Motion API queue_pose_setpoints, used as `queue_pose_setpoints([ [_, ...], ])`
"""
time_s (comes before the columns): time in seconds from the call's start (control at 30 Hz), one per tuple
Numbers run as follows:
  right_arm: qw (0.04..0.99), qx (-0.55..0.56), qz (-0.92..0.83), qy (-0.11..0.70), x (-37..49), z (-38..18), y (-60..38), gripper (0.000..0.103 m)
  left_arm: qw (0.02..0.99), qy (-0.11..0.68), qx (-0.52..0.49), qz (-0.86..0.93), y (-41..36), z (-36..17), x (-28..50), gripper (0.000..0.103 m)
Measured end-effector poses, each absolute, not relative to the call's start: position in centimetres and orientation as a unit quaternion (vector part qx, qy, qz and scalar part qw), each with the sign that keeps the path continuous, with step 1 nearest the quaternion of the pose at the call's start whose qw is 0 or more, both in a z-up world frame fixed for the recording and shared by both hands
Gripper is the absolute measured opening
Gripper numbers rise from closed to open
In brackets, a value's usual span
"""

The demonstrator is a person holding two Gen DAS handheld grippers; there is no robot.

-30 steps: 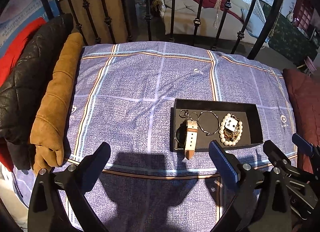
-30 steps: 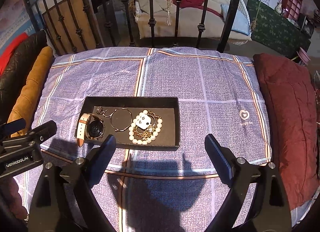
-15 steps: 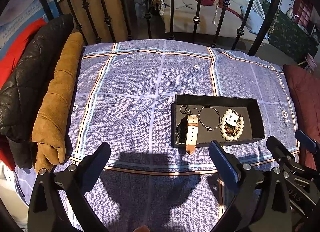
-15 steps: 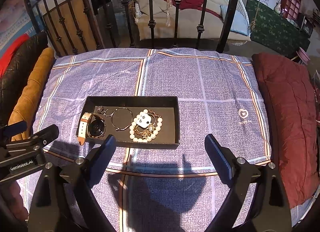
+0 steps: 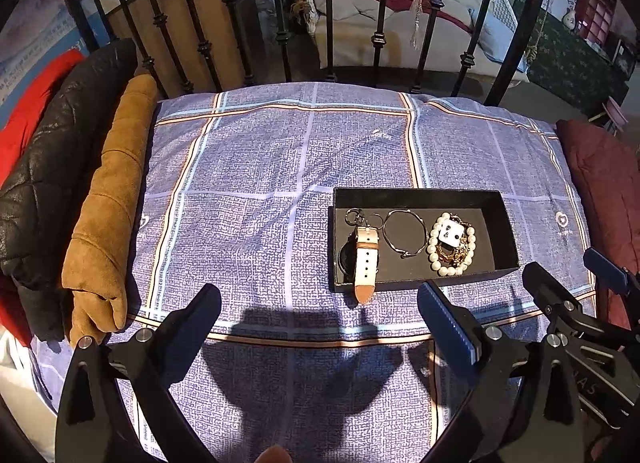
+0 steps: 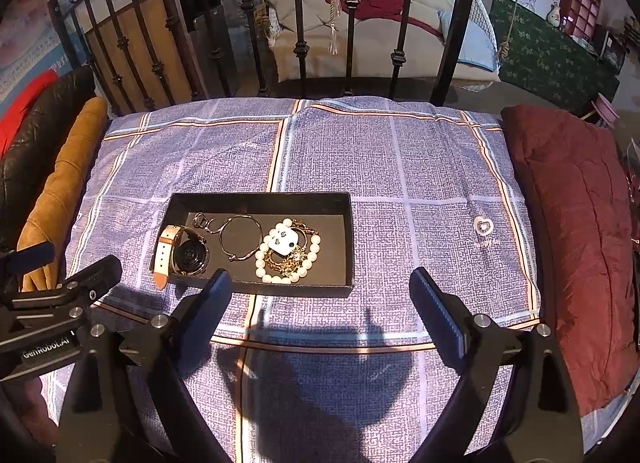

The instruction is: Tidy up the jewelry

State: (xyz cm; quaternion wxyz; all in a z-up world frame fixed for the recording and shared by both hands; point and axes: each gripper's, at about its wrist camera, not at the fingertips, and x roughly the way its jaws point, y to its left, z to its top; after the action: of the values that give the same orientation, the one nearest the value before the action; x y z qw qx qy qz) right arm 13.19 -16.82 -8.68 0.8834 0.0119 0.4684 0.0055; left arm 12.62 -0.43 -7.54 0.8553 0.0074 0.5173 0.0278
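Note:
A black open box (image 5: 505,231) (image 6: 256,200) lies on the purple checked bedspread. In it are a watch with a tan strap (image 5: 366,259) (image 6: 188,255) hanging over the near wall, a thin bangle (image 5: 404,233) (image 6: 241,238), a key ring (image 6: 202,220), a pearl bracelet (image 5: 434,259) (image 6: 266,269) with a gold chain (image 6: 286,263) and a white earring card (image 5: 450,230) (image 6: 282,241). My left gripper (image 5: 320,315) is open and empty, near of the box. My right gripper (image 6: 322,295) is open and empty, just near of the box.
A black iron bed rail (image 5: 376,23) stands at the far edge. A brown garment (image 5: 108,199) and a black quilted jacket (image 5: 48,151) lie along the left. A dark red quilt (image 6: 576,231) lies on the right. The right gripper shows in the left wrist view (image 5: 576,295).
Both grippers have drawn back slightly toward me and up; the box sits a little farther off. Nothing was taken hold of.

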Motion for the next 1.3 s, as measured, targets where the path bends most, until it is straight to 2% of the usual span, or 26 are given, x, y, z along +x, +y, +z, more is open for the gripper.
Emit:
queue_pose_setpoints([
  [1.3, 0.883, 0.013, 0.005, 0.47, 13.73, -8.85, -17.46, 0.089, 0.854, 0.52, 0.016, 0.023, -1.29, -7.76, 12.8, 0.096],
])
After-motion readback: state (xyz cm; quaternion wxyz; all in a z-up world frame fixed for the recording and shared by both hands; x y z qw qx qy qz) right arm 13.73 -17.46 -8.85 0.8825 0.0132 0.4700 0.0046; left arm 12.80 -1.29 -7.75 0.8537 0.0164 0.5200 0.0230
